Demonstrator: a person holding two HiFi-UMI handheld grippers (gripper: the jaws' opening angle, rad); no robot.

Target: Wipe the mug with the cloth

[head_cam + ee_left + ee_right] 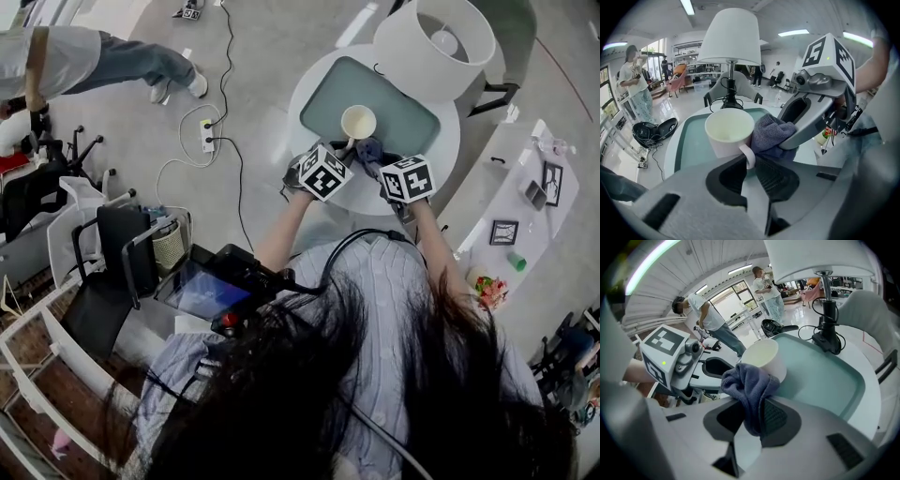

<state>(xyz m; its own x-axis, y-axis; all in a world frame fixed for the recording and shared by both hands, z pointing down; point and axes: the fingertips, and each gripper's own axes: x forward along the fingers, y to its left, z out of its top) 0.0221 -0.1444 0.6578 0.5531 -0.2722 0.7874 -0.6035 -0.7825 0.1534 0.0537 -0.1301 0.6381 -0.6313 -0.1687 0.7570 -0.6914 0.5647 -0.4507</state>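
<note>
A cream mug (358, 122) stands on a green tray (417, 120) on a round white table (452, 141). In the left gripper view the mug (727, 130) is just ahead, and my left gripper (749, 163) is shut on its handle. My right gripper (752, 420) is shut on a grey-blue cloth (749, 385), which bulges out past the jaws and presses against the mug (765, 357) on its handle side. From the head view the two grippers meet at the tray's near edge, the left gripper (345, 150) beside the right gripper (377, 159), with the cloth (369, 150) between them.
A white table lamp (436, 42) stands at the tray's far side, its cable lying on the table. On the floor to the left are a power strip (206, 136) with cables and a black chair (112, 272). A person (94, 61) stands at far left. A shelf (525, 206) with small items is on the right.
</note>
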